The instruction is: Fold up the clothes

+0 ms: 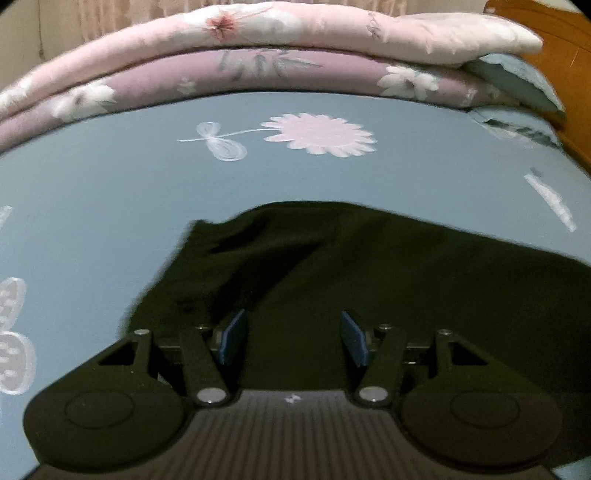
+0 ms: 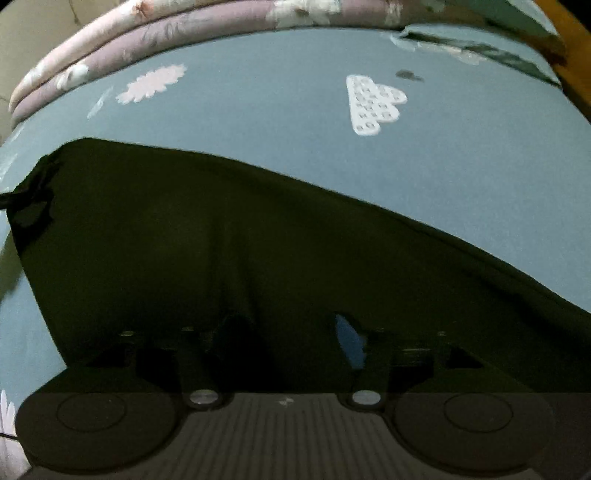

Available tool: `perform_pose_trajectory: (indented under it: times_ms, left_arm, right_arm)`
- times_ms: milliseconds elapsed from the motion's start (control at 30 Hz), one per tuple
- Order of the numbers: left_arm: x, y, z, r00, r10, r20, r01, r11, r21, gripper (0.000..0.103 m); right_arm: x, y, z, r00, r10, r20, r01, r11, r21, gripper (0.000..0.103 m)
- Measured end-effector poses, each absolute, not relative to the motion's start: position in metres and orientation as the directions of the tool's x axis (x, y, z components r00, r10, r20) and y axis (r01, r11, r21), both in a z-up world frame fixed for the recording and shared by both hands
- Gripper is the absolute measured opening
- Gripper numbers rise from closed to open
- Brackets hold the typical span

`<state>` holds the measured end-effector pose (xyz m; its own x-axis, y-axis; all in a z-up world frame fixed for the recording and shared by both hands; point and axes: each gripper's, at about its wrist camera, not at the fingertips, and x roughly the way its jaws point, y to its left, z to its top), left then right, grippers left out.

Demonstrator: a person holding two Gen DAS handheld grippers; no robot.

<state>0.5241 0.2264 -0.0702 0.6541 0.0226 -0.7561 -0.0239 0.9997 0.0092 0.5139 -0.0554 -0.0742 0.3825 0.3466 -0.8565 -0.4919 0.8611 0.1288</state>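
A dark, nearly black garment [image 1: 369,266] lies spread on a blue-grey bedsheet [image 1: 110,192] printed with flowers. In the left wrist view my left gripper [image 1: 293,338] hovers over the garment's near part. Its blue pads [image 1: 232,341] stand well apart, open, with only flat cloth below them. The right wrist view shows the same garment [image 2: 221,240] filling the lower half, its edge running down to the right. My right gripper [image 2: 295,338] is open above it. One blue pad [image 2: 349,341] shows; the other finger is lost against the dark cloth.
A folded pink and mauve floral quilt [image 1: 258,48] lies across the far side of the bed. A blue-grey pillow [image 1: 517,77] sits at the far right, beside a wooden headboard [image 1: 554,33]. A wall and pale curtain stand behind.
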Motion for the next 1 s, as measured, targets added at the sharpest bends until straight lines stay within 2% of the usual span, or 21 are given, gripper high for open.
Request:
perform_pose_trajectory:
  times_ms: [67, 167, 333, 433, 633, 700, 800, 867, 1000]
  left_arm:
    - [0.518, 0.237, -0.068, 0.633, 0.064, -0.772, -0.021, 0.998, 0.066, 0.059]
    - [0.514, 0.247, -0.064, 0.596, 0.056, -0.801, 0.003, 0.997, 0.072, 0.059]
    - [0.516, 0.226, -0.047, 0.549, 0.123, -0.826, 0.101, 0.972, 0.212, 0.059]
    - [0.51, 0.215, -0.037, 0.586, 0.016, -0.81, 0.138, 0.983, 0.12, 0.068]
    - [0.5, 0.166, -0.055, 0.569, -0.209, -0.795, 0.28, 0.959, -0.052, 0.069]
    - [0.497, 0.152, -0.063, 0.562, -0.234, -0.793, 0.323, 0.945, -0.05, 0.069]
    - [0.486, 0.138, -0.077, 0.535, -0.218, -0.816, 0.398, 0.917, 0.017, 0.069]
    - [0.479, 0.139, -0.083, 0.528, -0.191, -0.828, 0.413, 0.909, 0.054, 0.069]
    - [0.467, 0.155, -0.086, 0.503, -0.179, -0.846, 0.41, 0.911, 0.051, 0.075]
  right_arm:
    - [0.511, -0.04, -0.075, 0.403, 0.361, -0.841, -0.507, 0.853, 0.123, 0.074]
    - [0.507, -0.02, -0.073, 0.406, 0.407, -0.818, -0.545, 0.826, 0.141, 0.074]
    - [0.511, -0.023, -0.057, 0.435, 0.435, -0.788, -0.576, 0.807, 0.128, 0.074]
    - [0.523, -0.034, -0.054, 0.468, 0.411, -0.783, -0.563, 0.821, 0.095, 0.074]
    - [0.567, -0.029, -0.079, 0.469, 0.375, -0.8, -0.534, 0.842, 0.082, 0.075]
    - [0.565, -0.03, -0.072, 0.475, 0.385, -0.791, -0.529, 0.843, 0.093, 0.075]
    - [0.545, -0.033, -0.059, 0.478, 0.398, -0.783, -0.537, 0.838, 0.098, 0.075]
    - [0.52, -0.033, -0.054, 0.463, 0.398, -0.792, -0.546, 0.832, 0.099, 0.076]
    - [0.464, -0.027, -0.059, 0.435, 0.383, -0.815, -0.571, 0.817, 0.079, 0.076]
